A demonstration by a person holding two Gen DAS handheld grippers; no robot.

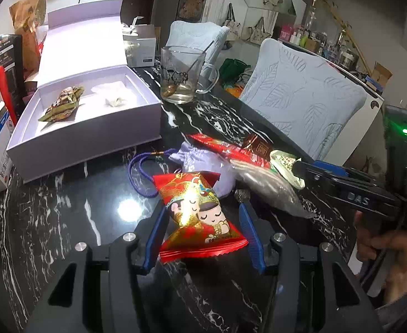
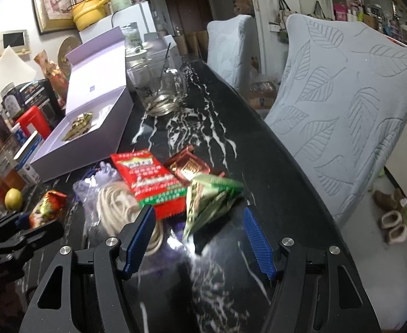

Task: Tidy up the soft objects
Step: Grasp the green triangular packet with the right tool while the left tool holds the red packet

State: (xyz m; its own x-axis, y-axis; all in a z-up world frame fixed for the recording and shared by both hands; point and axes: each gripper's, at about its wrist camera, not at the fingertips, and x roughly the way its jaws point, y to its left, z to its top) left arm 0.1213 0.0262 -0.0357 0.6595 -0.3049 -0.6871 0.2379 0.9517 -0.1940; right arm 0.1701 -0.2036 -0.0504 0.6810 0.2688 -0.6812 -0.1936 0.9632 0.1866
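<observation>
My left gripper (image 1: 202, 222) is open around a red and gold cartoon candy pouch (image 1: 199, 212) lying on the black marble table (image 1: 64, 211); the pads flank it without clearly pressing. My right gripper (image 2: 197, 222) is open with a green patterned pouch (image 2: 209, 199) between its fingers, its image blurred. From the left wrist view the right gripper (image 1: 297, 170) reaches that green pouch (image 1: 282, 161). A red snack packet (image 2: 147, 179), a brown foil packet (image 2: 188, 168), a lilac drawstring pouch (image 1: 195, 156) and a clear bag of cord (image 2: 114, 208) lie together. The open white box (image 1: 92, 127) holds a gold-patterned pouch (image 1: 61, 105) and a white one (image 1: 114, 101).
A glass mug with a spoon (image 1: 181, 77) stands behind the box. Two chairs with pale blue leaf covers (image 2: 342, 111) line the table's right edge. Boxes, jars and a red stool (image 2: 34, 122) crowd the left side. A lemon (image 2: 13, 198) sits near the left edge.
</observation>
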